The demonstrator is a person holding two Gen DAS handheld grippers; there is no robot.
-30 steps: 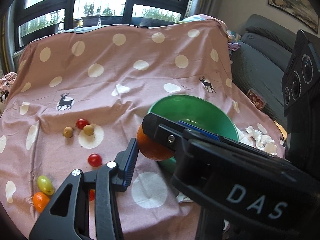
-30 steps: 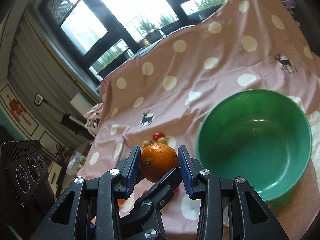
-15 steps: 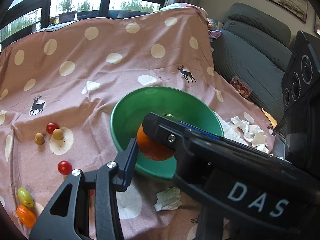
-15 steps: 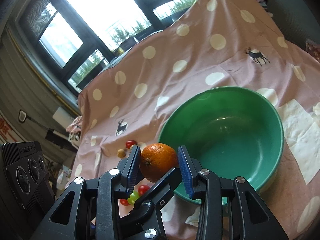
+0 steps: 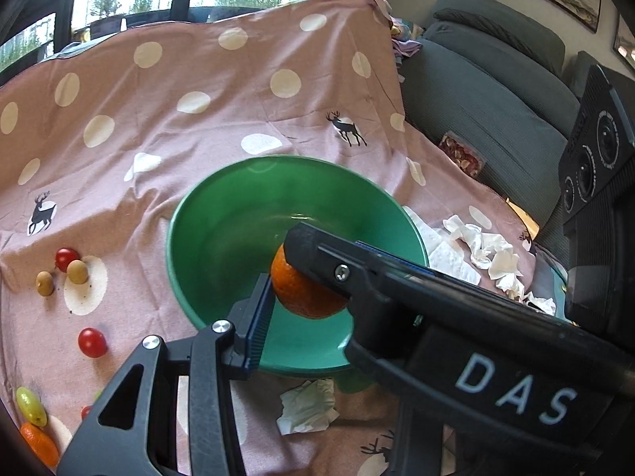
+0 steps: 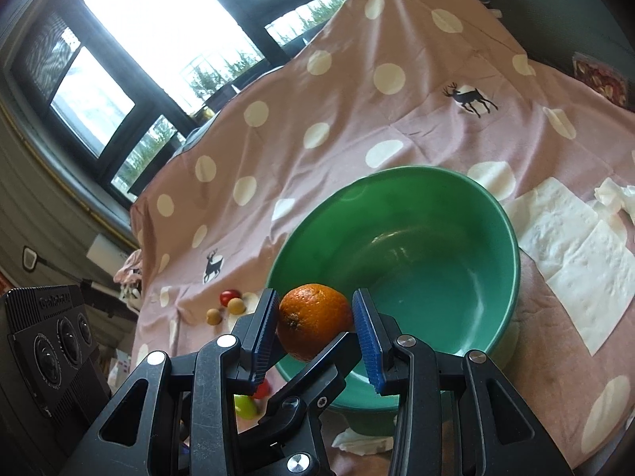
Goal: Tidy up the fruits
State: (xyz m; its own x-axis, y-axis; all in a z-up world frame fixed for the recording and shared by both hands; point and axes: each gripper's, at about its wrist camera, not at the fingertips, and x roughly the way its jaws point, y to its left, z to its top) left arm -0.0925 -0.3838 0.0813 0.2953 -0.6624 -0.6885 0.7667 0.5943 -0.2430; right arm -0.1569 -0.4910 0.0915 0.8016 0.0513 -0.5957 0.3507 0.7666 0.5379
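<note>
Holding an orange (image 6: 313, 317) in the right claw (image 6: 314, 297): both blue pads press its sides, jaws set about as wide as the fruit. Orange hangs just above the near rim of the green bowl (image 6: 397, 172), not resting in it. Bowl inside looks bare.

Left claw (image 5: 309, 297): only 1 finger (image 5: 260, 313) shows in its own view, pad right against the orange's side; the other is hidden behind the right claw's body, so can't tell how wide it stands. From the right view, a black bar reaches up under the orange from below.

Bowl sits on a pink dotted cloth (image 5: 198, 59) w/ deer prints, spread over the worktop.

Loose fruit on the cloth, well apart from the bowl on its left side:
- 2 red tomatoes (image 5: 92, 342), (image 5: 66, 258)
- 2 small tan fruits (image 5: 77, 271), (image 5: 44, 283), next to the far tomato
- 1 yellow-green fruit (image 5: 31, 406) just beside a small orange one (image 5: 39, 442) at the frame edge

Crumpled tissue (image 5: 307, 406) lies near the bowl's front; more tissues (image 5: 492, 254) and flat paper sheets (image 6: 575, 254) lie on its other side. Grey sofa (image 5: 496, 91) beyond the cloth.
</note>
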